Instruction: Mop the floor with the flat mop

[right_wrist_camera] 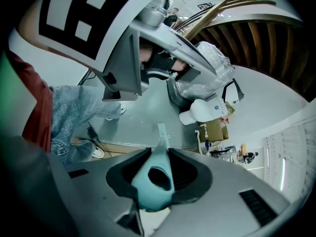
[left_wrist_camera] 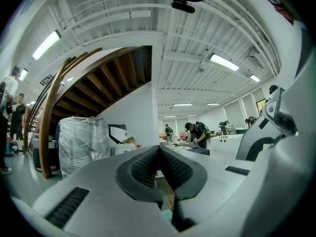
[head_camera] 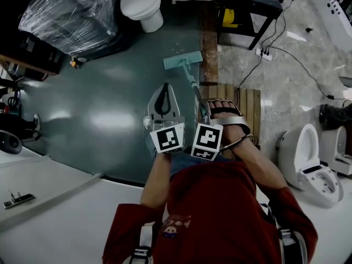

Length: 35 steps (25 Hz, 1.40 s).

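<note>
- Seems to be mid-mopping; cannot tell how much of the floor (head_camera: 104,109) is already clean, so probably lots left to do.
- Clamped tight in the right gripper (right_wrist_camera: 159,153): the top end of the blue-green mop handle (right_wrist_camera: 150,191).
- Squeezed shut on nothing: the left gripper (left_wrist_camera: 159,149), just beside the right one.
- Further out, lying flat on the grey floor near its right edge, by the brown wooden strip (head_camera: 208,43): the mop head (head_camera: 183,61).

flat mop (head_camera: 183,62): 1 | grippers (head_camera: 164,88) (head_camera: 220,103): 2 | toilets (head_camera: 142,3) (head_camera: 306,166) (head_camera: 336,147): 3 | plastic-wrapped bundle (head_camera: 69,12): 1 | power strip (head_camera: 264,54): 1
</note>
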### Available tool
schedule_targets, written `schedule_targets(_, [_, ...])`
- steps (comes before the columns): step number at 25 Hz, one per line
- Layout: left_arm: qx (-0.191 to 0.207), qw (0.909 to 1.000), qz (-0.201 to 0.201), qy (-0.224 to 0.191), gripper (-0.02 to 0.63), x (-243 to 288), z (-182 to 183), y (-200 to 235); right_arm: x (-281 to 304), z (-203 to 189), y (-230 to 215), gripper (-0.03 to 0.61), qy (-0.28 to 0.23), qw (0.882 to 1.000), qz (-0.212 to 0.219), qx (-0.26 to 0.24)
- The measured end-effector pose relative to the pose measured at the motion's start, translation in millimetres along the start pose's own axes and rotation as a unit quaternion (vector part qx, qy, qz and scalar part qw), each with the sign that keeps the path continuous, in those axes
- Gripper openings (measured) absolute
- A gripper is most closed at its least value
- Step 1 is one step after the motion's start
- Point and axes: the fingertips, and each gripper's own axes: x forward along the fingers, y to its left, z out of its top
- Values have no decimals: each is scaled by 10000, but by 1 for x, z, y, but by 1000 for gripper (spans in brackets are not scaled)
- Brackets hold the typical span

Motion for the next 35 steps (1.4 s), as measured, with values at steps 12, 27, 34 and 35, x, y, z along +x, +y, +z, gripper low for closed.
schedule_targets(12, [3,9999,119,-30,15,7,3,-3,9,-4,-7,118,5,9999,-42,118])
schedule_targets(27, [117,9988,450,-124,15,3,20,-14,20,-24,-12,118,-17,9999,-86,-69])
schedule_targets(34, [91,9985,539,-48,15,6,26,-4,20,-18,-24,118,-28,9999,-53,-123])
schedule_targets(35, [123,9985,542,-1,15,8,23,-1,20,-17,-26,118,-24,9999,-50,-118])
